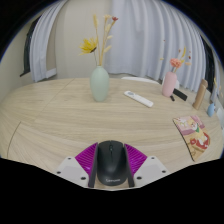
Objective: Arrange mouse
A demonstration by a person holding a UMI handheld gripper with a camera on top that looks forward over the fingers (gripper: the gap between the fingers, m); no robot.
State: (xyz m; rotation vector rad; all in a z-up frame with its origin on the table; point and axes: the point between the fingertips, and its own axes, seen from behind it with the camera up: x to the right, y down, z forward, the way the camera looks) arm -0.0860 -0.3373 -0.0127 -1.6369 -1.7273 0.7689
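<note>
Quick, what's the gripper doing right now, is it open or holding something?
Gripper: shut on the mouse, both pink pads pressing its sides, just above the wooden table.

Mouse (110,162) in my gripper (110,170): matt black plastic, smooth. Table (60,125): pale wood-grain surface, low sheen. Vase (100,84): smooth, glazed-looking, pale green. Remote (138,98): white plastic.

We see a pale wood-grain worktop (60,120) running back to a plain light wall (70,30) — a dim strip of curtain (40,45) hangs at one side, pale drapes (140,35) at the other, all softly lit.
</note>
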